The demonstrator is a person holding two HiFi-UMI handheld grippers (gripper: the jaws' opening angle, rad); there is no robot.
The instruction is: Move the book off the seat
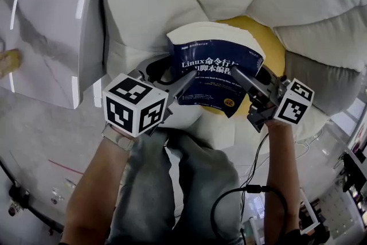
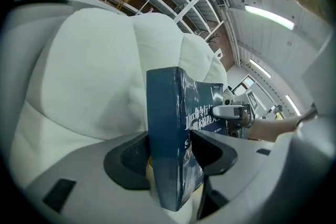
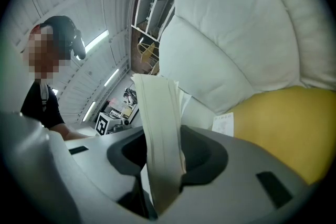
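blue book (image 1: 213,66) clamped from both sides, left gripper (image 1: 184,82) on the spine, right gripper (image 1: 237,73) pinching the pages, over the white seat (image 1: 143,8).

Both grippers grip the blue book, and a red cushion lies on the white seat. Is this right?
Not quite. The cushion is yellow, not red, as the head view shows. The left gripper and right gripper do grip the blue book, and the seat is white.
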